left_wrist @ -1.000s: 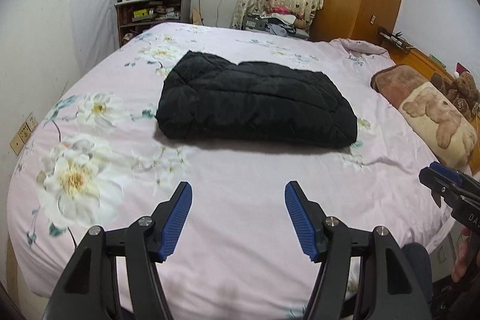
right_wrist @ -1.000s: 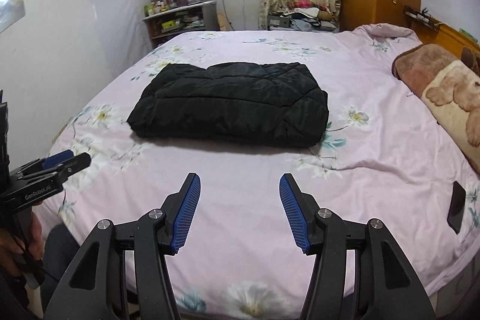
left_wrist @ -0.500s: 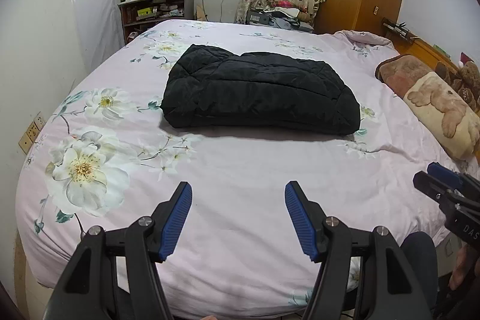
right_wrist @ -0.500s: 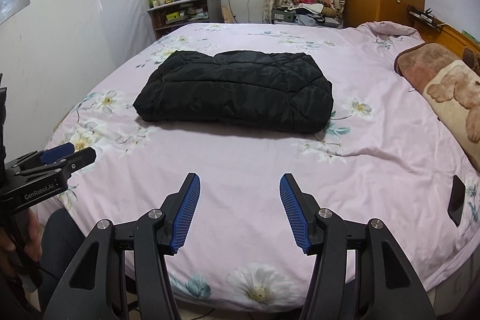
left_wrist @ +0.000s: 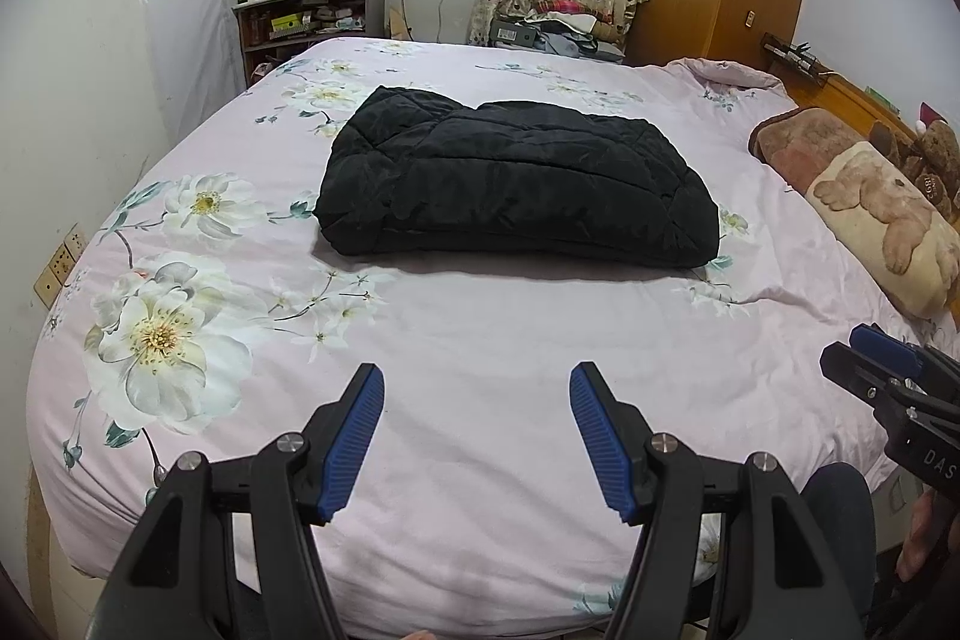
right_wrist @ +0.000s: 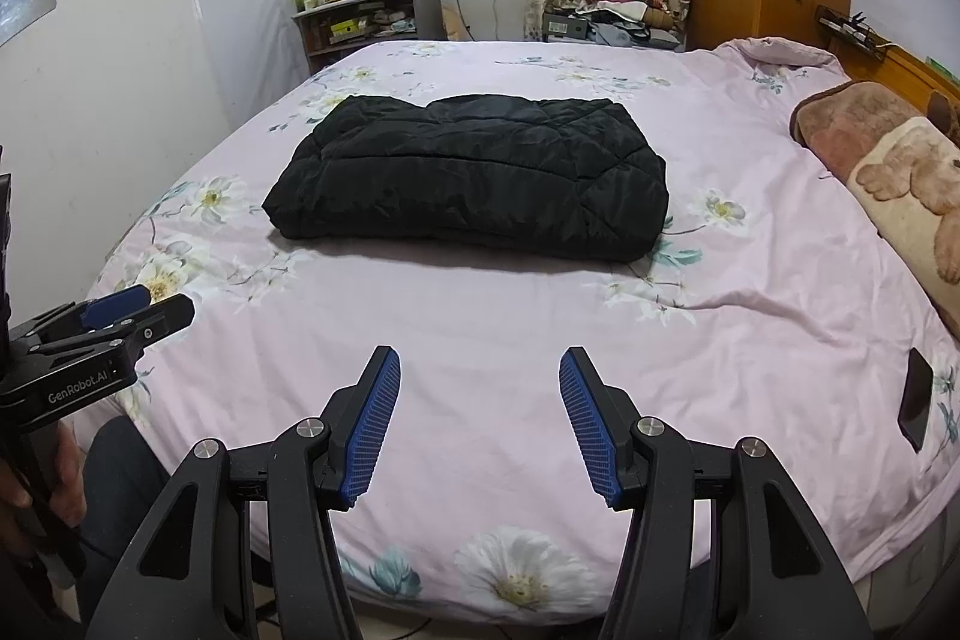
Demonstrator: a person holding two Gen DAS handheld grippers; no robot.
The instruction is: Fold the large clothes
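Presently counting: one black quilted jacket (left_wrist: 516, 184), folded into a thick rectangle, lying at the middle of the pink floral bedspread (left_wrist: 480, 340). One bear-print pillow (left_wrist: 888, 220) is sitting at the bed's right edge. My left gripper (left_wrist: 474, 430) and my right gripper (right_wrist: 477, 418) are both hovering over the near edge, fingers spread apart, gripping nothing, well short of the jacket.

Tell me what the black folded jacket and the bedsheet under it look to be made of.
Black folded jacket: probably a synthetic shell such as nylon or polyester with padding; its stitched quilt lines, puffy bulk and faint sheen suggest so. Bedsheet: looks like matte woven cotton or a cotton blend, pale pink with printed flowers and soft creases. Neither fibre can be confirmed by sight.
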